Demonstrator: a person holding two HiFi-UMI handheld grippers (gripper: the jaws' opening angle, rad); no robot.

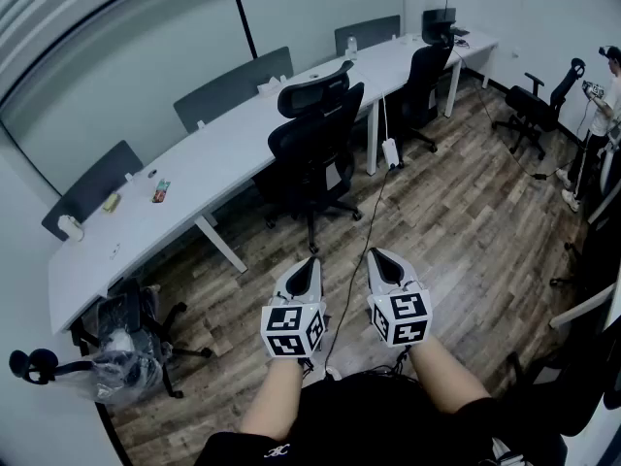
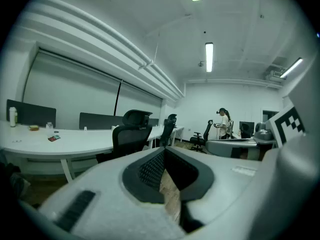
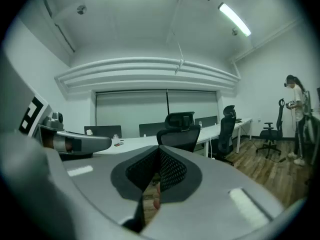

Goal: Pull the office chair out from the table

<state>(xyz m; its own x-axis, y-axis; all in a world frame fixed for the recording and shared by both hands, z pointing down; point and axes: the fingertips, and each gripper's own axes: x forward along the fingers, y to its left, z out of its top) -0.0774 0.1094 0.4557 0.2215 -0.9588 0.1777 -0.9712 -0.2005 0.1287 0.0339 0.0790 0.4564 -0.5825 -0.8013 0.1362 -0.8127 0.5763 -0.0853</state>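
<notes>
A black office chair (image 1: 315,139) with a headrest stands tucked against the long white table (image 1: 213,163), its back toward me. In the head view both grippers hover side by side over the wood floor, well short of the chair. My left gripper (image 1: 309,263) is shut with nothing in it, and my right gripper (image 1: 380,255) is shut and empty too. The left gripper view shows the chair (image 2: 131,134) ahead, left of the closed jaws (image 2: 164,151). The right gripper view has the chair (image 3: 180,129) straight ahead beyond the closed jaws (image 3: 159,151).
A second black chair (image 1: 427,76) sits further along the table, and a third (image 1: 539,105) stands near a person (image 1: 597,115) at the far right. A chair with a plastic bag (image 1: 126,343) is at the lower left. A cable and power strip (image 1: 391,153) hang by the table leg.
</notes>
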